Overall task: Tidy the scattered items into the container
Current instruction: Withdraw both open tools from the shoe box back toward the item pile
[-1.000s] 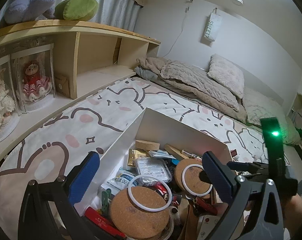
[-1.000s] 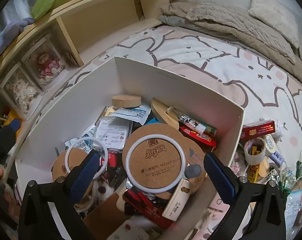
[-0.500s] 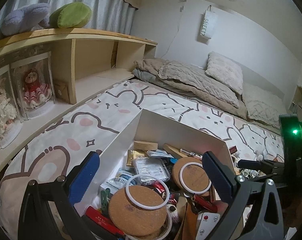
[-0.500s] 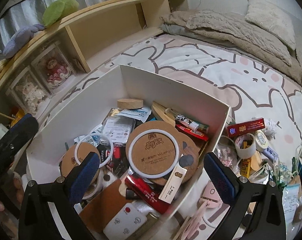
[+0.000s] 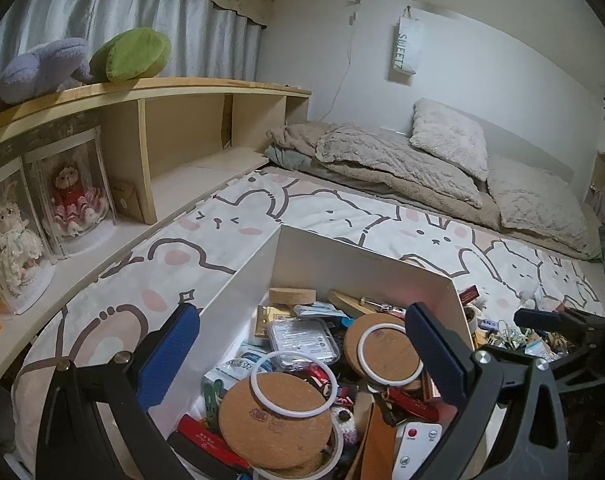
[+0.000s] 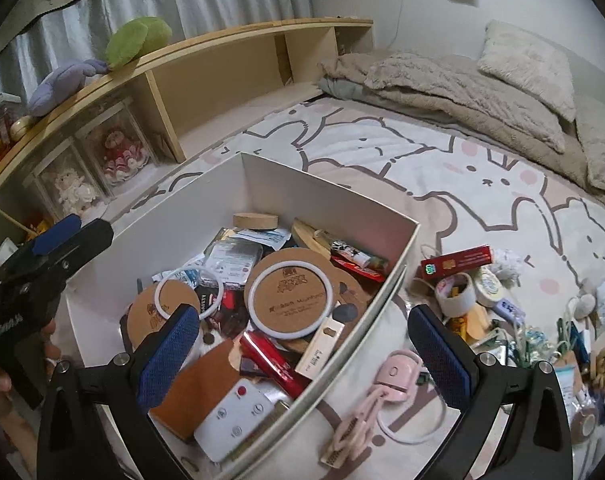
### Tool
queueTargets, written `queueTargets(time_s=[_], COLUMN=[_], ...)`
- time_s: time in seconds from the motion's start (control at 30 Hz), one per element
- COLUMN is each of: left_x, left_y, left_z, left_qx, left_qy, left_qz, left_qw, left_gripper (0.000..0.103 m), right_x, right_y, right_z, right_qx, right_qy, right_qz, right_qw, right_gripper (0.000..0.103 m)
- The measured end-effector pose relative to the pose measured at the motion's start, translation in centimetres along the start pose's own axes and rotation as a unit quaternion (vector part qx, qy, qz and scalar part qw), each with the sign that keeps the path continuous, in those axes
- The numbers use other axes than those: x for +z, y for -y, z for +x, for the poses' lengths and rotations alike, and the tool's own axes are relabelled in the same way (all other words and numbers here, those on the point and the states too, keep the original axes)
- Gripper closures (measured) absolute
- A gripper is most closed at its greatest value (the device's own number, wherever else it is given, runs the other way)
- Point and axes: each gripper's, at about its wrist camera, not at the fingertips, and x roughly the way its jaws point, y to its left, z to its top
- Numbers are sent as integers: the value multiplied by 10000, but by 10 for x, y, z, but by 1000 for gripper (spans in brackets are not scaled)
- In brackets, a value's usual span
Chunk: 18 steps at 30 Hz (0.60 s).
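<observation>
While both my grippers hang spread and empty, the right gripper (image 6: 302, 356) straddles the box (image 6: 386, 312) rim; the loose clutter (image 6: 498, 312) lies to its right, bare mat ahead. My left gripper (image 5: 302, 352) sits over the box's fill.

My right tongs (image 6: 302, 356) gape wide with nothing between the blue pads (image 6: 438, 356), straddling the near right wall of the white box (image 6: 322, 184). Inside the box lie a cork coaster with a white ring (image 6: 289, 298), a red tube (image 6: 274, 364), a white remote (image 6: 232, 416) and a brown leather piece (image 6: 198, 388). Just outside on the rabbit-print mat (image 6: 442, 168) lies a pink eyelash curler (image 6: 382, 392), and farther right a red carton (image 6: 456, 261) and a tape roll (image 6: 456, 294). My left tongs (image 6: 58, 240) show at the left edge, beside the box.
</observation>
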Motion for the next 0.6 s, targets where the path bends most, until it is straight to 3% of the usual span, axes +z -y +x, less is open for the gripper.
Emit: queueTargets(time_s=[0.6], left_x=[-6], left_y=[48], left_z=[-24], left_qx=[-141], left_qy=[61], left_qz=[494], left_qw=[9987], left_gripper=[0], right_x=[-18], right_y=[13], right_z=[-57], right_qx=[-178], right_qy=[549], right_qz=[-84], right_qw=[9983], right_gripper=[0])
